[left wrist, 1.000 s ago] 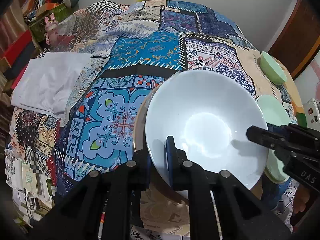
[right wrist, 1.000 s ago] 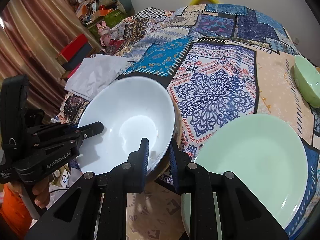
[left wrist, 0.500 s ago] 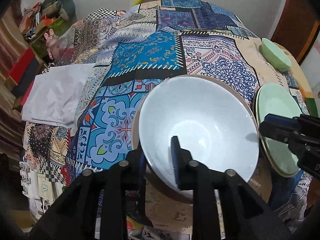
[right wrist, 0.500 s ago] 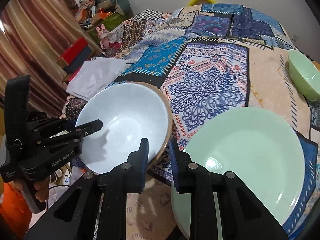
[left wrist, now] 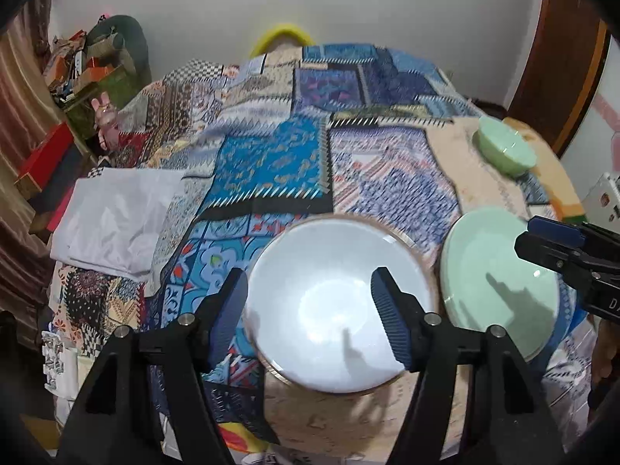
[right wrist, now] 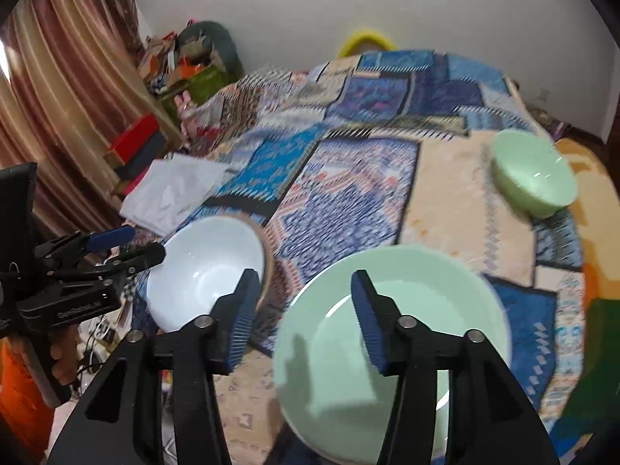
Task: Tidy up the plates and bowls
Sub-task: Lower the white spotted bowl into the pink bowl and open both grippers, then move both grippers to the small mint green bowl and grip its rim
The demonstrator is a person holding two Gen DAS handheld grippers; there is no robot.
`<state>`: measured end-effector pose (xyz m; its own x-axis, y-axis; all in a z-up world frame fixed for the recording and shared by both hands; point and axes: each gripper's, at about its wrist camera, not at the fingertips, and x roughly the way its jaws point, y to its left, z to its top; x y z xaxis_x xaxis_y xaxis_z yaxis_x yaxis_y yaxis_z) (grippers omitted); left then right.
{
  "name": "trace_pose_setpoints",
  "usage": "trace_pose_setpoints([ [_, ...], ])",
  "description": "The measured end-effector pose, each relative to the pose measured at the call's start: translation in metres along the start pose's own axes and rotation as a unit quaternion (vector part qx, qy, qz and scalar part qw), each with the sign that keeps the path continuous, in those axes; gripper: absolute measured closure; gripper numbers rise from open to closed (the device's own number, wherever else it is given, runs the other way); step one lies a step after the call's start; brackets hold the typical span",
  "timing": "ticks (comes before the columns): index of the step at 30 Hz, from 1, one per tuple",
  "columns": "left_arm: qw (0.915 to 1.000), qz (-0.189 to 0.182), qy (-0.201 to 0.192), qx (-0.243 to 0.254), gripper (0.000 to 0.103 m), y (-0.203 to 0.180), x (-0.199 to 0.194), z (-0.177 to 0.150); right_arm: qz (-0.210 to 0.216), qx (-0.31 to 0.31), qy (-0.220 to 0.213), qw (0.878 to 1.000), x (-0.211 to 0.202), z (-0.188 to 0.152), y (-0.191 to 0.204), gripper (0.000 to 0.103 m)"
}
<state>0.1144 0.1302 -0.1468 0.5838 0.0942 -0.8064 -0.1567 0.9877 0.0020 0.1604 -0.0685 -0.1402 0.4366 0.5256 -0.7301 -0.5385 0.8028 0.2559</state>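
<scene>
A white bowl (left wrist: pixel 333 310) with a brown outside rests on the patterned bedspread near the front edge; it also shows in the right wrist view (right wrist: pixel 205 267). My left gripper (left wrist: pixel 310 310) is open, its fingers either side of the bowl and above it. A pale green plate (right wrist: pixel 391 348) lies to the bowl's right, also seen in the left wrist view (left wrist: pixel 500 283). My right gripper (right wrist: pixel 302 314) is open above the plate's left edge, holding nothing. A small green bowl (right wrist: pixel 533 174) sits at the far right, also in the left wrist view (left wrist: pixel 505 149).
A folded white cloth (left wrist: pixel 112 213) lies on the bed's left side. Boxes and clutter (left wrist: pixel 77 73) stand by the curtain at the left. A yellow ring (left wrist: pixel 281 35) shows beyond the bed's far end. A wooden door (left wrist: pixel 562 58) is at the right.
Both grippers have opened, let go of the white bowl's rim and pulled back. The bowl now rests on the bedspread beside the green plate.
</scene>
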Motion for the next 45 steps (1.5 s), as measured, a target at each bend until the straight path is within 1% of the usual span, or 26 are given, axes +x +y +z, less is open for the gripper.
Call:
trace_pose_setpoints([
  [5,0.9994,-0.013,-0.031,-0.004,0.028,-0.018,-0.014,0.014,-0.022,0.005,-0.035,0.999,-0.028,0.008,-0.021,0.045],
  [7,0.9988,-0.019,-0.045,0.0,0.02,-0.028,-0.019,0.02,-0.034,0.011,-0.051,0.998,-0.04,0.012,-0.034,0.042],
  [11,0.997,-0.03,-0.071,0.009,0.017,-0.049,-0.026,0.036,-0.057,0.02,-0.076,0.995,-0.058,0.019,-0.059,0.037],
  [14,0.9955,-0.043,-0.083,0.018,0.013,-0.066,-0.027,0.05,-0.08,0.027,-0.089,0.992,-0.069,0.023,-0.078,0.034],
  [19,0.9926,-0.061,-0.101,0.028,0.009,-0.095,-0.02,0.073,-0.11,0.047,-0.1,0.988,-0.079,0.032,-0.112,0.034],
  [24,0.9917,-0.075,-0.098,0.037,0.007,-0.12,-0.003,0.09,-0.133,0.069,-0.11,0.983,-0.079,0.038,-0.145,0.034],
  [29,0.9915,-0.093,-0.079,0.044,0.007,-0.146,0.028,0.108,-0.156,0.092,-0.107,0.978,-0.065,0.044,-0.179,0.034],
  [33,0.9912,-0.101,-0.067,0.053,0.007,-0.163,0.052,0.12,-0.157,0.109,-0.098,0.977,-0.053,0.047,-0.201,0.034],
  [34,0.9908,-0.105,-0.064,0.056,0.007,-0.167,0.059,0.122,-0.156,0.112,-0.098,0.977,-0.051,0.047,-0.205,0.035],
  [36,0.9906,-0.111,-0.056,0.058,0.007,-0.174,0.072,0.127,-0.156,0.116,-0.092,0.977,-0.044,0.049,-0.214,0.04],
  [38,0.9901,-0.118,-0.049,0.058,0.007,-0.18,0.084,0.13,-0.155,0.115,-0.086,0.977,-0.036,0.051,-0.221,0.048],
  [39,0.9901,-0.12,-0.046,0.058,0.007,-0.183,0.091,0.132,-0.155,0.116,-0.081,0.978,-0.031,0.052,-0.225,0.049],
  [43,0.9902,-0.122,-0.037,0.056,0.007,-0.191,0.114,0.139,-0.15,0.119,-0.065,0.979,-0.013,0.055,-0.241,0.064],
  [45,0.9904,-0.124,-0.028,0.054,0.007,-0.194,0.127,0.143,-0.149,0.124,-0.057,0.979,-0.003,0.055,-0.25,0.067],
])
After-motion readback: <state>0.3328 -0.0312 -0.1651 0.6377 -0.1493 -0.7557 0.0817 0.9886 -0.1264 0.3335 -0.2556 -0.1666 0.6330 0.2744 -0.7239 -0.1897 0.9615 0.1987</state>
